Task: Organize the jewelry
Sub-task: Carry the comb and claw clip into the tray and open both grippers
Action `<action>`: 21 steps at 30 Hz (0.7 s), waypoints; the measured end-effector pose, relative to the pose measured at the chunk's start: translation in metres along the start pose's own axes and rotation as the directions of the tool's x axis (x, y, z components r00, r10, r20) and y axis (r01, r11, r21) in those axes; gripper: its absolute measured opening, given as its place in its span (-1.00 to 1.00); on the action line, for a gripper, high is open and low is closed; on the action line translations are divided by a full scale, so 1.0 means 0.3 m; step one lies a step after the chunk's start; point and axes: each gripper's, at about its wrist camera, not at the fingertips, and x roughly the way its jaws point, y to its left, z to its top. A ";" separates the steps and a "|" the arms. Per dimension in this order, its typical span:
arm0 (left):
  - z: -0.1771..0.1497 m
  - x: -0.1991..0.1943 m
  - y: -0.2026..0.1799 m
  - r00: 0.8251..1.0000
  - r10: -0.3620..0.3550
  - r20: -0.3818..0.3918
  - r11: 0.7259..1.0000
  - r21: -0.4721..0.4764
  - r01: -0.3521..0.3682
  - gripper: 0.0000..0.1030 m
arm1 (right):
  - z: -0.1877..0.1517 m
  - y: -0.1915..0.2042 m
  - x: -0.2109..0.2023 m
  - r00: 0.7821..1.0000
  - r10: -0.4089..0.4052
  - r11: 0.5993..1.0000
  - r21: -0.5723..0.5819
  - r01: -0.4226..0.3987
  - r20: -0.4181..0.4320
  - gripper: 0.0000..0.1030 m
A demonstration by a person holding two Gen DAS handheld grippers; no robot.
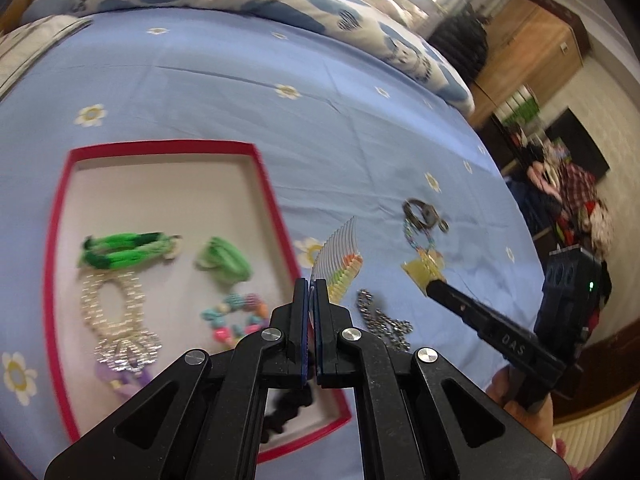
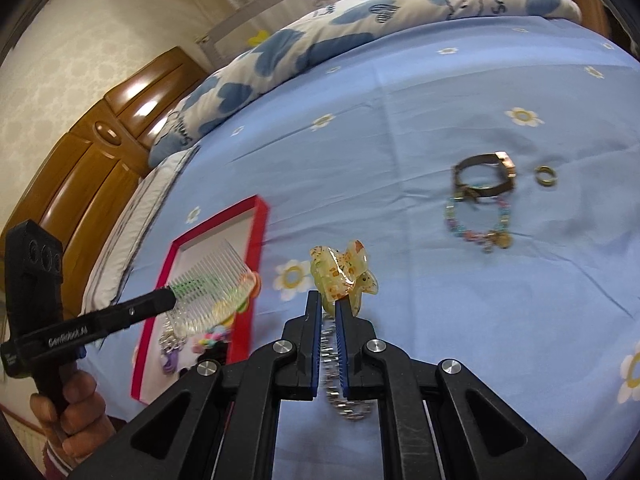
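My left gripper [image 1: 311, 285] is shut on a clear hair comb [image 1: 334, 268] with a coloured spine and holds it just right of the red-rimmed tray [image 1: 264, 184]; it also shows in the right wrist view [image 2: 208, 300]. My right gripper [image 2: 329, 307] is shut on a yellow-green butterfly hair claw [image 2: 344, 272], lifted above the blue sheet; the claw shows in the left wrist view [image 1: 422, 270]. The tray holds green bracelets [image 1: 124, 250], a silver chain necklace [image 1: 120, 320] and a pastel bead bracelet [image 1: 236, 316].
On the sheet lie a brown strap watch [image 2: 482, 178], a pastel bead bracelet [image 2: 476, 224], a gold ring [image 2: 544, 176] and a silver chain [image 1: 384, 320]. A heart-print duvet [image 2: 320, 36] lies at the far side. A wooden wardrobe [image 2: 92, 168] stands left.
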 end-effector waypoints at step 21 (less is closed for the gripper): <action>-0.005 -0.145 0.382 0.990 0.110 0.091 0.961 -0.265 -0.082 -0.98 | -0.026 0.347 0.180 0.988 0.125 0.979 -0.151 -0.138 -0.092 -0.88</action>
